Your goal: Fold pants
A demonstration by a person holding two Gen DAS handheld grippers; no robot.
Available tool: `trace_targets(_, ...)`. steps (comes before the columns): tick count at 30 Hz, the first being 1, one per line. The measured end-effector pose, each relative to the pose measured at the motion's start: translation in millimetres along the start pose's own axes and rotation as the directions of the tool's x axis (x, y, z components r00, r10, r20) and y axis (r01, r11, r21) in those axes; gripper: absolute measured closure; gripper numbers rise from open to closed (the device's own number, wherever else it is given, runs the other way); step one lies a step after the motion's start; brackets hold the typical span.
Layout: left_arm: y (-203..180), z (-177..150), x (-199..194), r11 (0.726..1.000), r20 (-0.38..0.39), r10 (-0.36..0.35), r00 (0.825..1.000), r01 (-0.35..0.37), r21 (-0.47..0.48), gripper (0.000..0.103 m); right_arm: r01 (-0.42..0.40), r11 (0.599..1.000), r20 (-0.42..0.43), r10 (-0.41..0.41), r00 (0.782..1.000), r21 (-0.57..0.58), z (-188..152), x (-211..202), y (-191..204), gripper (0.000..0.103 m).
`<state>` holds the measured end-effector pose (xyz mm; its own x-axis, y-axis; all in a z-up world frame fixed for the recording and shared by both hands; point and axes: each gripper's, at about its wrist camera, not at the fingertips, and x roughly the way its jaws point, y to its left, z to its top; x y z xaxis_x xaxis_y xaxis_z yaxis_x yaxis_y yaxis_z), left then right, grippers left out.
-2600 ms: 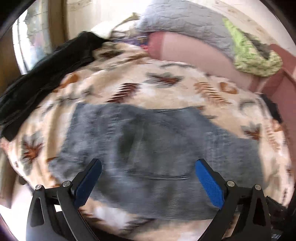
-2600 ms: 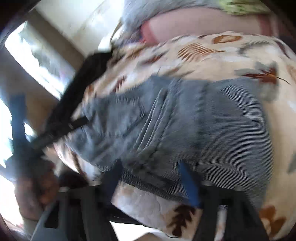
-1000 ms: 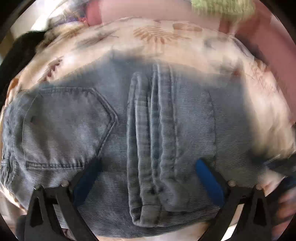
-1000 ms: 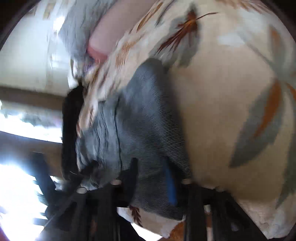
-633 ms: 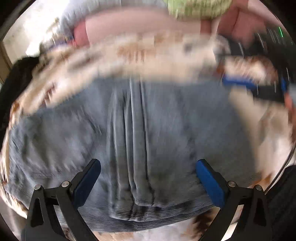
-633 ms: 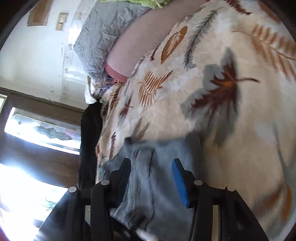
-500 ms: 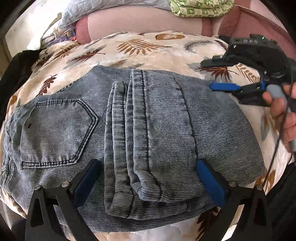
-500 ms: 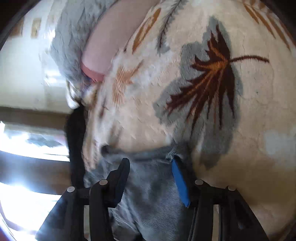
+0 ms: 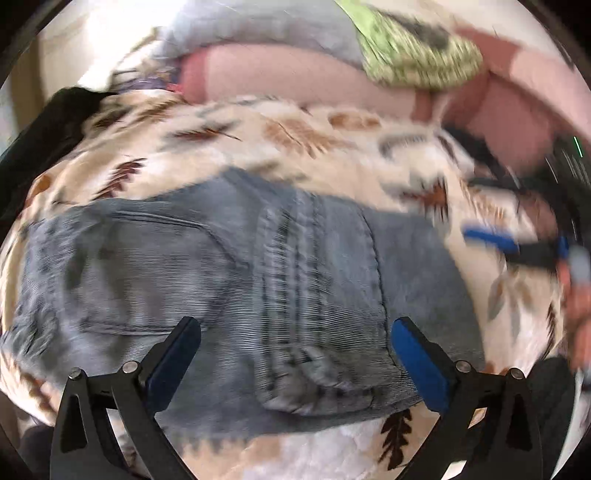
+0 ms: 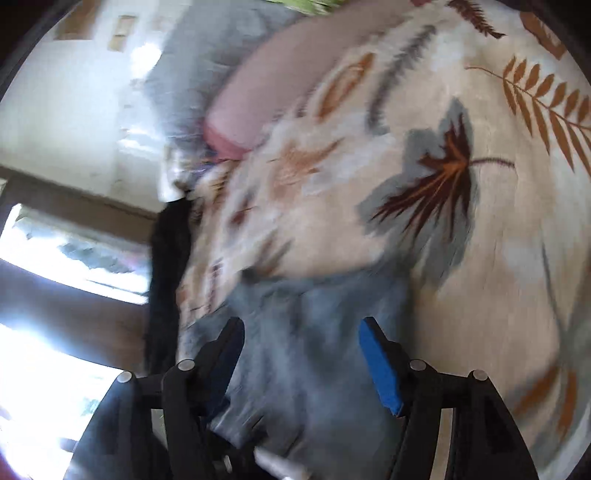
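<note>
Blue-grey denim pants (image 9: 229, 280) lie folded into a compact bundle on a leaf-print blanket (image 9: 295, 147), a back pocket on the left and the rolled leg ends in the middle. My left gripper (image 9: 295, 332) hangs above the bundle's near edge, jaws wide open and empty. In the left wrist view the right gripper (image 9: 491, 236) shows blurred beside the bundle's right edge, held by a hand. In the right wrist view my right gripper (image 10: 301, 332) hovers over the pants (image 10: 310, 350); its jaws are opening and its pads press on nothing.
A black garment (image 9: 44, 129) lies along the blanket's left edge. At the back sit a pink cushion (image 9: 288, 74), a grey quilt (image 9: 258, 26) and a green patterned cloth (image 9: 417, 55). A bright window (image 10: 55, 258) is on the left in the right wrist view.
The right gripper has let go of the pants' edge and its jaws have spread apart. Both grippers have lifted away, so the folded bundle looks smaller in the left wrist view.
</note>
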<state>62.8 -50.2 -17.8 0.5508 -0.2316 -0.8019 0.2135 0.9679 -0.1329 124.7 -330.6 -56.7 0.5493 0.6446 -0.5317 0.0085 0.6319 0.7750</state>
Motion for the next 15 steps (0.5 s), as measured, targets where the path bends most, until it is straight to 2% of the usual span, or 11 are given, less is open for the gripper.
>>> trace_targets(2, 19.5, -5.2, -10.0, 0.998, 0.005, -0.01, 1.0, 0.01, -0.059, 0.0, 0.023, 1.0, -0.054, -0.022, 0.998, 0.018, -25.2, 8.6, -10.8, 0.031)
trace_targets(3, 28.9, -7.6, -12.3, 0.996, 0.004, -0.012, 1.0, 0.013, -0.088, 0.0, 0.094, 0.995, -0.117, -0.091, 0.989, 0.023, -36.5, 24.3, -23.4, 0.03)
trace_targets(4, 38.7, -9.5, -13.2, 0.993, -0.003, -0.018, 1.0, 0.018, -0.12, 0.0, 0.116, 0.993, -0.128, -0.113, 0.985, 0.023, -42.5, 30.3, -30.0, 0.035)
trace_targets(5, 47.3, -10.9, -13.4, 0.988, -0.008, -0.029, 1.0, 0.027, -0.149, 0.0, 0.117, 0.993, -0.086, -0.117, 0.989, -0.002, -44.8, 22.3, -23.4, 0.035)
trace_targets(8, 77.4, -14.8, -19.3, 0.968, -0.008, -0.064, 0.998, 0.06, -0.245, 0.0, 0.153, 0.983, -0.048, -0.158, 0.986, -0.099, -45.8, 8.1, 11.5, 0.035)
trace_targets(10, 98.8, -17.3, -27.2, 0.946, 0.029, -0.082, 0.996, 0.087, -0.313, 0.0, 0.172, 0.953, -0.022, -0.183, 0.983, -0.249, -57.2, 7.7, 48.1, 0.035)
trace_targets(12, 118.1, -18.0, -34.0, 0.924, 0.066, -0.074, 0.995, 0.093, -0.37, 0.0, 0.195, 0.893, -0.026, -0.225, 0.974, -0.405, -79.3, 23.0, 82.1, 0.035)
trace_targets(14, 130.1, -19.2, -37.3, 0.911, 0.097, -0.067, 0.993, 0.101, -0.4, 0.0, 0.255, 0.806, -0.007, -0.305, 0.952, -0.535, -100.4, 47.3, 103.0, 0.037)
trace_targets(15, 133.5, -18.7, -36.7, 0.908, 0.103, -0.072, 0.992, 0.107, -0.404, 0.0, 0.282, 0.753, 0.003, -0.349, 0.937, -0.594, -111.4, 60.1, 109.8, 0.047)
